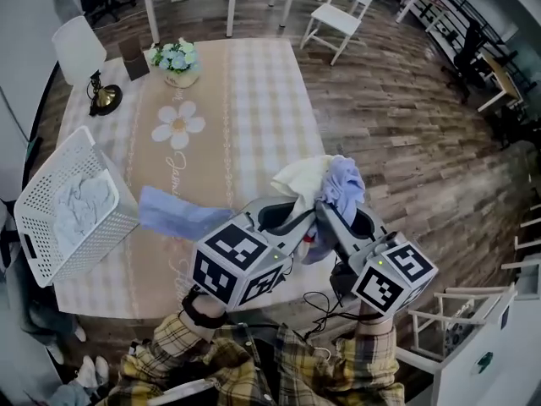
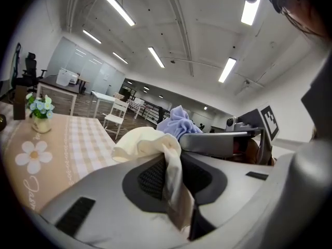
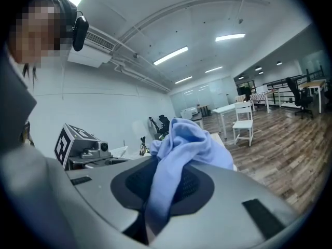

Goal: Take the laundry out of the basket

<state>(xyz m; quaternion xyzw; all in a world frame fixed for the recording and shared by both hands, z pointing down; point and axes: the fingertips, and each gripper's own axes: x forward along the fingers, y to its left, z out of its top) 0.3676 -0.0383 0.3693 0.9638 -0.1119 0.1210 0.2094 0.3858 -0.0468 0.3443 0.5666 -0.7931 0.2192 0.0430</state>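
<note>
— What do the jaws have?
— The left gripper (image 2: 174, 160) has its jaws closed on a cream cloth (image 2: 142, 144), which is pinched between the pads and bunches out past the tips. The right gripper (image 3: 166, 165) has its jaws clamped on a lilac cloth (image 3: 189, 141) in the same way. The two grippers sit side by side at the near right corner of the worktop (image 1: 262, 100), with the cloths touching.
— And the basket?
— The white basket (image 1: 38, 201) is on the worktop's near left edge, tipped on its side with its mouth facing right. Pale laundry (image 1: 83, 208) lies inside it. A blue cloth (image 1: 173, 214) lies flat on the worktop between the basket and the grippers.
— Any writing?
— There is a line of cursive script (image 1: 175, 176) under the printed daisy (image 1: 178, 123) on the checked cover, too small to read. The marker cubes (image 1: 237, 265) carry only black-and-white squares, no letters.
— What stands at the far end?
— A lamp (image 1: 84, 62) is at the far left, with a pot of flowers (image 1: 176, 62) to its right.
</note>
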